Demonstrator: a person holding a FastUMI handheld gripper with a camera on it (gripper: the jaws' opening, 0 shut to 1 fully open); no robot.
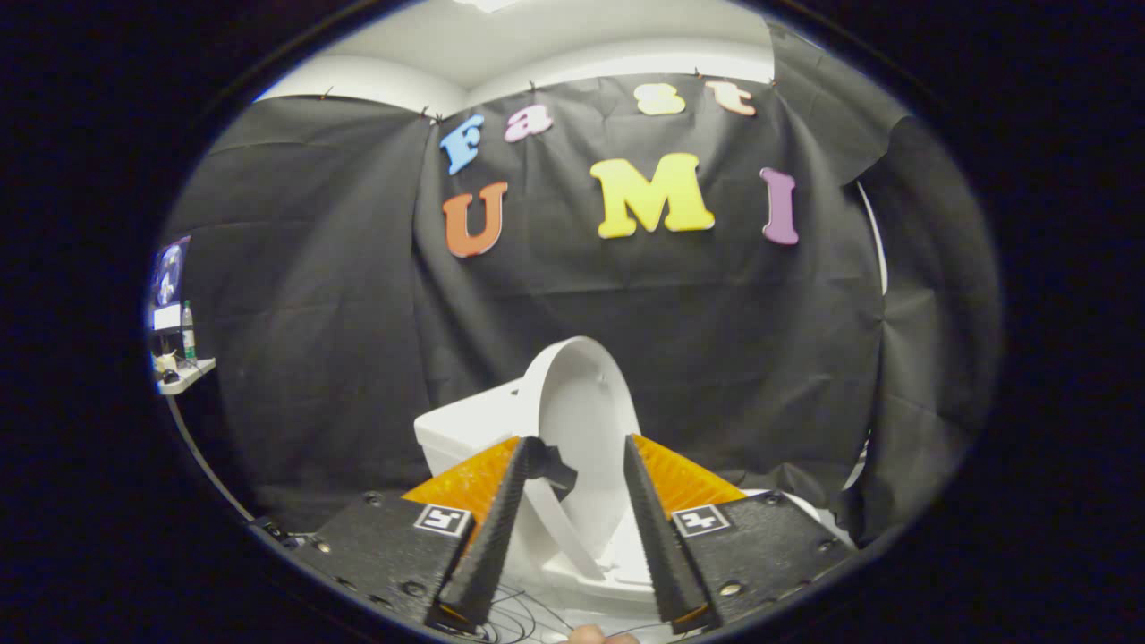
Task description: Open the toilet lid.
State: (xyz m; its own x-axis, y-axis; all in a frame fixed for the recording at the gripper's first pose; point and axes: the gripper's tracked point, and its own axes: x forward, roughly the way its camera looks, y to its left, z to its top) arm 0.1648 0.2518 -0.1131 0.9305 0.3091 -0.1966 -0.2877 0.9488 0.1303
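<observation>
While the toilet lid (581, 394) stands raised, the gripper (580, 447) jaws are spread, gripping nothing.

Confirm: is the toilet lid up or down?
Up. The toilet lid stands upright against the tank, beyond the open gripper fingers.

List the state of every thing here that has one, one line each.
White plastic toilet lid: raised, standing upright against the tank.
White ceramic toilet tank: its cover on.
Hand-held gripper: open, fingers apart on either side of the raised lid, pressing on nothing.
</observation>
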